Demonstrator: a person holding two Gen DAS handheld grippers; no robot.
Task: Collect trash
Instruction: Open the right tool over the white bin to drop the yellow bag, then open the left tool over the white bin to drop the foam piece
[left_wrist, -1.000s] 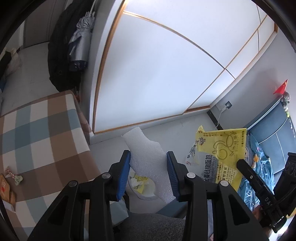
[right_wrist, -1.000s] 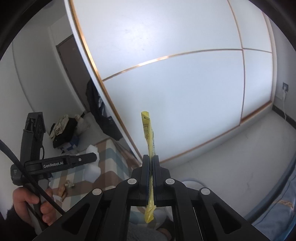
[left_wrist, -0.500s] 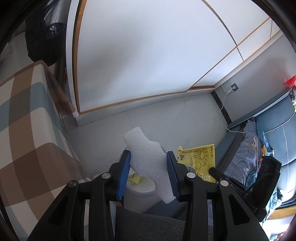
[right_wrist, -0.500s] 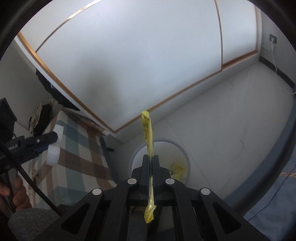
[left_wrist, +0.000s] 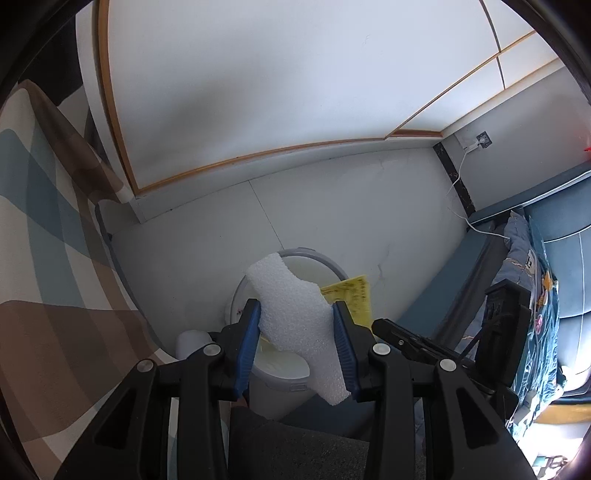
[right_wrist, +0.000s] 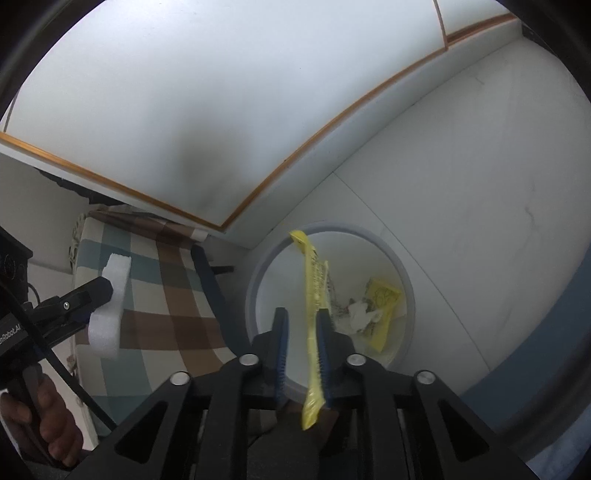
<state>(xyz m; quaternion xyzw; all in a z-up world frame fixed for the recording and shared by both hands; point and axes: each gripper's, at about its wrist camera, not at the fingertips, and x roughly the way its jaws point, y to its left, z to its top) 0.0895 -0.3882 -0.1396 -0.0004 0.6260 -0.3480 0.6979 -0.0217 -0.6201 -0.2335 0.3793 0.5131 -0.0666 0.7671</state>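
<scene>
Trash: yellow wrapper light and limp; foam piece light, stiff, crumbly; we pinch mid-body.
Right gripper: jaws just parted, wrapper loose between them over bin.
Left gripper: clamped on foam.

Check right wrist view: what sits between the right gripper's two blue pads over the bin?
The yellow wrapper, edge-on, lying against one pad and clear of the other; the right gripper has just been opening. Behind it is the bin.

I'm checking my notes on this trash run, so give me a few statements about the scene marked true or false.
1. The left gripper holds a white foam piece. True.
2. The right gripper is clamped shut on the yellow wrapper. False: its fingers have just been opening; the wrapper hangs between them.
3. The trash bin is empty. False: yellow and white scraps lie inside.
4. The wrapper is above the bin. True.
</scene>
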